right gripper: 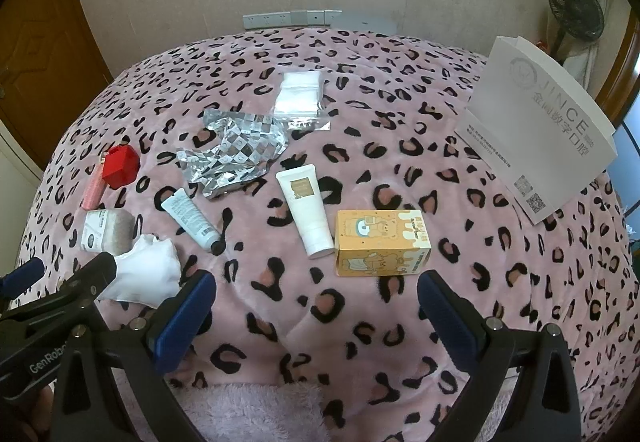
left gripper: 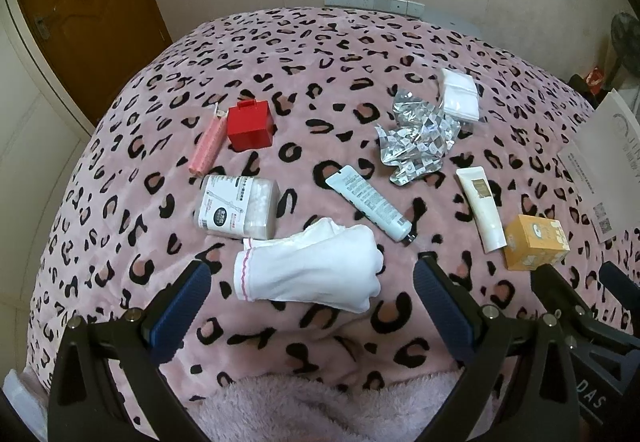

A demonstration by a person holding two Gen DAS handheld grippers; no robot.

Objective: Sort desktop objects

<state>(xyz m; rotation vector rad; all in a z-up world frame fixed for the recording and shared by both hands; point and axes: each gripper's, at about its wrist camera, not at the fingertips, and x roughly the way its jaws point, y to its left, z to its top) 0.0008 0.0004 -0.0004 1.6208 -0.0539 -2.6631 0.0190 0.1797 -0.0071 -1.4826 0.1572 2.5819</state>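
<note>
Left wrist view: left gripper (left gripper: pixel 312 298) jaws apart, white glove (left gripper: pixel 308 268) between; right gripper (right gripper: pixel 316 306) apart, yellow box (right gripper: pixel 384 242) at 12 o'clock; items scattered, stage unclear.

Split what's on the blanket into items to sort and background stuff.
To sort: white glove, cotton swab box, red box, blue tube, cream tube, orange carton, foil wrapper.

Background: fan, sockets, door.

- White paper bag (right gripper: pixel 536 129): "JINCE", Chinese characters beneath, two QR codes.
- Left gripper (right gripper: pixel 60 274) body: "GenRobo…", cut off.
- Right gripper (left gripper: pixel 576 274) body: "DAS", partial.
- Tube and box labels: unreadable.
</note>
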